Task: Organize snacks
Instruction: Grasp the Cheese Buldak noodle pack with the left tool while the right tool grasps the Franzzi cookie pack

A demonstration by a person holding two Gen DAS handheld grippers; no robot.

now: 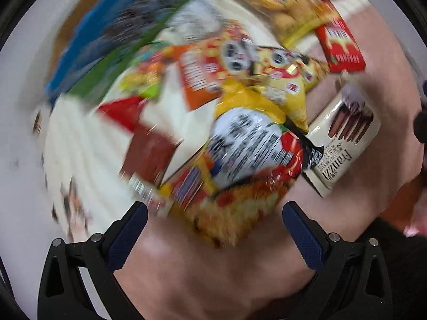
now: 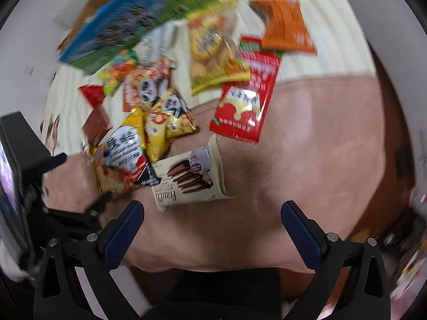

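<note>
A heap of snack packets lies on a pink and cream blanket. In the left wrist view, my left gripper [image 1: 214, 208] is open, its blue fingers just short of an orange-yellow noodle packet [image 1: 240, 186]. A cream Franzzi biscuit box [image 1: 344, 138] lies to its right. In the right wrist view, my right gripper [image 2: 212, 206] is open above bare pink blanket, with the Franzzi box [image 2: 189, 178] just ahead. A red packet [image 2: 245, 93], a yellow cookie bag [image 2: 213, 45] and an orange packet [image 2: 287, 25] lie farther off. Both views are motion-blurred.
A blue and green box [image 2: 138, 18] stands at the back left. The left gripper's body [image 2: 24, 165] shows at the right view's left edge. The pink blanket [image 2: 320, 146] spreads to the right. Dark clothing [image 2: 226, 293] is near the bottom.
</note>
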